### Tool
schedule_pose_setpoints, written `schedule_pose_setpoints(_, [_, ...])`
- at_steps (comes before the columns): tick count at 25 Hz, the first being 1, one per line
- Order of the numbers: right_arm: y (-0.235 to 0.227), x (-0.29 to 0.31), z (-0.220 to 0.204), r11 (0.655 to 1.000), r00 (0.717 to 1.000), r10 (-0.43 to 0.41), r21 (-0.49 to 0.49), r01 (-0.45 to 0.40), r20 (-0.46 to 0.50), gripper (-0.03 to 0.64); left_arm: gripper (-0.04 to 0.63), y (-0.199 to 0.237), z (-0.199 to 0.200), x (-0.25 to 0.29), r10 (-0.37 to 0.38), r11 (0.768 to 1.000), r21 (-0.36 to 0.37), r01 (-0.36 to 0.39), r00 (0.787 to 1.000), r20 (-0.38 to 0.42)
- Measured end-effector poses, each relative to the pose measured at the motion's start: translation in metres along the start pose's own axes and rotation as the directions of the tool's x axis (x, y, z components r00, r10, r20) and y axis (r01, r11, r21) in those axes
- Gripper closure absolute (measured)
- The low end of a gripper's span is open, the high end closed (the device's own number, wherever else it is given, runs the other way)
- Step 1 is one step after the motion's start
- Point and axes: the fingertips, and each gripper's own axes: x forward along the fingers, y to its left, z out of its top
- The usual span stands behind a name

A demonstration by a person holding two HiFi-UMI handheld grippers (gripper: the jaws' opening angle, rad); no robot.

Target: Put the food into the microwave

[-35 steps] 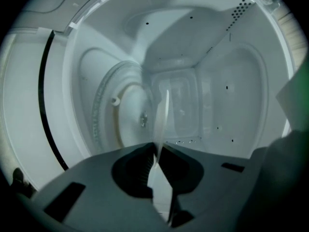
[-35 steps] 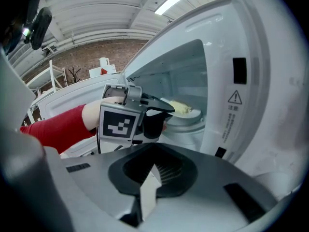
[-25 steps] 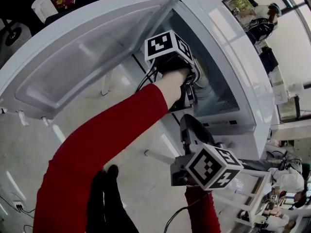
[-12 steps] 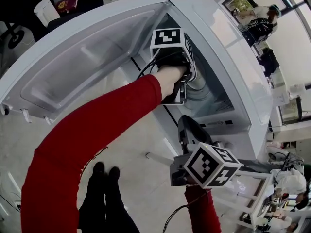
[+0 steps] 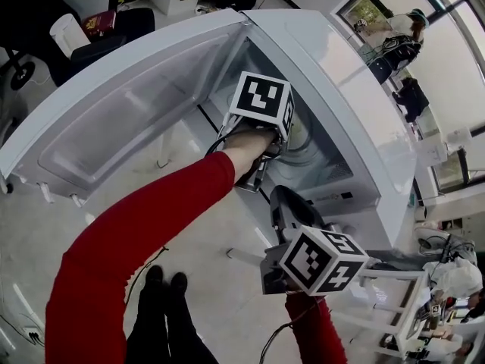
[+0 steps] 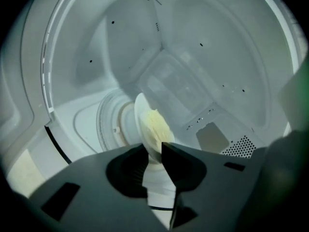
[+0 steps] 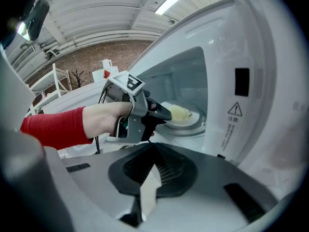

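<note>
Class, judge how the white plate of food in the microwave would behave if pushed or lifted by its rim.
The plate looks rigid and glazed: probably stiff but slippery to grip. The loose yellowish food might slide if it tilts. Sitting on the round turntable, it would likely slide or turn when pushed.

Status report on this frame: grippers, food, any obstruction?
Left gripper inside white microwave, fingers just opening, rim of white round plate of yellow food between them. Right gripper shut, empty, outside. Plate on turntable; door open, nothing blocking.

Head view steeply down on the microwave [image 5: 341, 74]; left gripper view inside it, right gripper view close outside.
</note>
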Motion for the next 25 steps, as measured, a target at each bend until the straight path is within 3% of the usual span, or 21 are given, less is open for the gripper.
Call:
schedule_pose_setpoints(5, [0.001,-0.001,-0.004,1.000,1.000,0.001,0.000,-0.001,-0.003,0.603,0.483,0.005,0.004,-0.004,0.005,0.996,0.088,-0.006,1.000,0.009])
schedule_pose_setpoints(10, [-0.002,0.001,-0.002,1.000,1.000,-0.006,0.004,0.006,-0.001,0.603,0.461,0.009,0.005,-0.001,0.069,0.970,0.230,-0.075,0.997,0.033])
schedule_pose_setpoints(18, [-0.001,-0.002,0.001,1.000,1.000,-0.005,0.006,0.005,0.002,0.602,0.456,0.006,0.010,-0.001,0.053,0.961,0.267,-0.067,0.997,0.062])
schedule_pose_setpoints(25, [0.001,0.008,0.002,1.000,1.000,-0.009,0.006,0.009,-0.001,0.603,0.440,0.012,0.013,-0.003,0.039,0.956,0.288,-0.045,0.999,0.029])
